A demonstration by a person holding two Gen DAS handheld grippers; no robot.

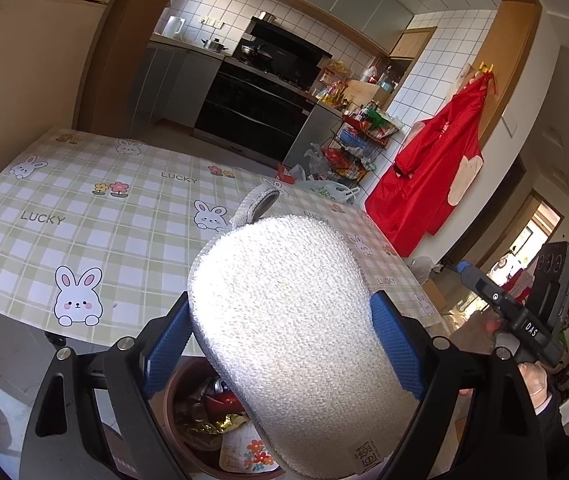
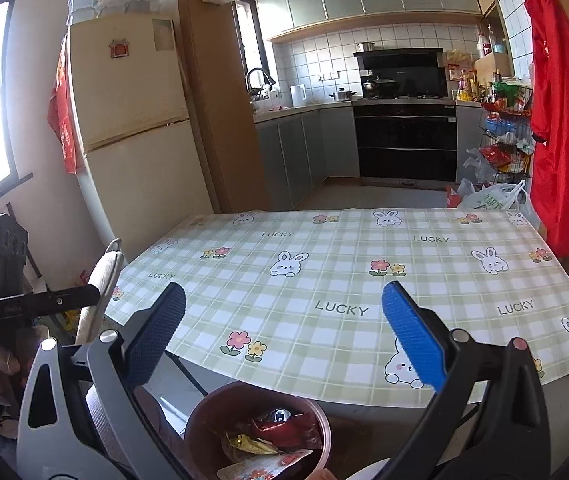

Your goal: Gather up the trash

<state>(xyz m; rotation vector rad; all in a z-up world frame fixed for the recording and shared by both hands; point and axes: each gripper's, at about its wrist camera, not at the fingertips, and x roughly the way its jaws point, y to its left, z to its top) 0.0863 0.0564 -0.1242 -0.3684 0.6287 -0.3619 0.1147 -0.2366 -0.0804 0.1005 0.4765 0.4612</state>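
Observation:
My left gripper (image 1: 282, 302) is shut on a white-grey textured cleaning mitt (image 1: 284, 332) with a hanging loop; the blue pads press on both its sides. The mitt hangs over the near table edge and hides part of a brown trash bin (image 1: 174, 396) below. In the right wrist view the bin (image 2: 204, 412) holds a red wrapper (image 2: 284, 428), a gold wrapper (image 2: 248, 446), a flowered paper (image 2: 264, 468) and a can top (image 2: 280, 416). My right gripper (image 2: 284, 296) stands open above the bin with nothing between its fingers. The mitt (image 2: 100, 280) shows at far left there.
The table (image 2: 344, 260) wears a green checked cloth with rabbits and "LUCKY". A fridge (image 2: 132, 120) stands at its left, a red apron (image 2: 556, 120) hangs at its right. Beyond are a wire rack (image 2: 504, 140), plastic bags (image 2: 488, 196) on the floor and the stove (image 2: 404, 136).

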